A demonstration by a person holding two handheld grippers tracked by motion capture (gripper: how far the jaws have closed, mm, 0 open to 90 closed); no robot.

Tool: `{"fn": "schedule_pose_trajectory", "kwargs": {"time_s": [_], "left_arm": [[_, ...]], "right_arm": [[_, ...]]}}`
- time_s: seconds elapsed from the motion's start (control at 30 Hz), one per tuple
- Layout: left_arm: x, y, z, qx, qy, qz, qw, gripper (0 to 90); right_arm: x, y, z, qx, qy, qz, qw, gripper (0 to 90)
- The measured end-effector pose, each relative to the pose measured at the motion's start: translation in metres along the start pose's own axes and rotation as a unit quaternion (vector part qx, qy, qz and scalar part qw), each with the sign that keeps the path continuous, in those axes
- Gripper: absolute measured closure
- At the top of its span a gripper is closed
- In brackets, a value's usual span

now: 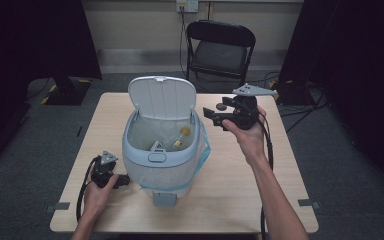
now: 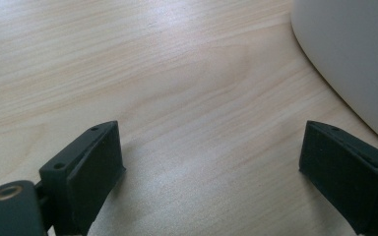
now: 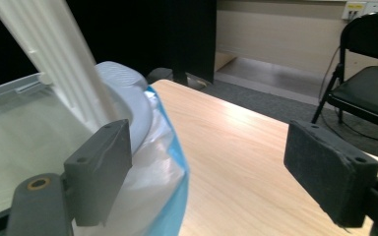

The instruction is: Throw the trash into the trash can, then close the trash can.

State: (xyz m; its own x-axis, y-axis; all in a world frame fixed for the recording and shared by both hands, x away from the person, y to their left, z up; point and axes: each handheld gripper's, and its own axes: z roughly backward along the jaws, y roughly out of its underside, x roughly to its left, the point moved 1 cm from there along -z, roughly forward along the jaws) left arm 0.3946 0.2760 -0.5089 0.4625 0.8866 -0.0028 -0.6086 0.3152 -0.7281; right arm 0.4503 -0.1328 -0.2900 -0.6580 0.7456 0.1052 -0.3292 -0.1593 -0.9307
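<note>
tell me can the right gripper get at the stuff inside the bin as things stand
Probably yes: the bin has its lid standing up, and the open right gripper hovers empty beside the rim, with nothing between them.

Left gripper low, jaws apart, right gripper raised, jaws wide

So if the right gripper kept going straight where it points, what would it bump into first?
Probably the bin. The right gripper is open, empty and points at its rim, just below the raised lid. In its own view one finger already overlaps the rim; the exact depth is unclear.
</note>
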Motion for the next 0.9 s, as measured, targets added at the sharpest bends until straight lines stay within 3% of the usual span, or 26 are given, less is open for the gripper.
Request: {"fn": "schedule_pose_trajectory", "kwargs": {"time_s": [0.13,0.4,0.6,0.7,0.9], "left_arm": [[0.000,0.000,0.000,0.000,0.000,0.000,1.0000,8.6],[0.000,0.000,0.000,0.000,-0.001,-0.001,1.0000,8.6],[0.000,0.000,0.000,0.000,-0.001,-0.003,1.0000,8.6],[0.000,0.000,0.000,0.000,-0.001,-0.002,1.0000,8.6],[0.000,0.000,0.000,0.000,-0.002,-0.002,1.0000,8.6]], "right_arm": [[-0.001,-0.005,-0.005,0.009,0.013,0.008,0.9998,17.7],[-0.011,-0.015,-0.021,0.007,0.029,-0.010,0.9995,18.3],[-0.012,-0.026,-0.031,0.005,0.027,-0.006,0.9996,18.1],[-0.014,-0.031,-0.035,0.001,0.019,-0.016,0.9997,18.1],[-0.004,-0.037,-0.035,-0.006,0.002,-0.015,0.9999,18.2]]}}
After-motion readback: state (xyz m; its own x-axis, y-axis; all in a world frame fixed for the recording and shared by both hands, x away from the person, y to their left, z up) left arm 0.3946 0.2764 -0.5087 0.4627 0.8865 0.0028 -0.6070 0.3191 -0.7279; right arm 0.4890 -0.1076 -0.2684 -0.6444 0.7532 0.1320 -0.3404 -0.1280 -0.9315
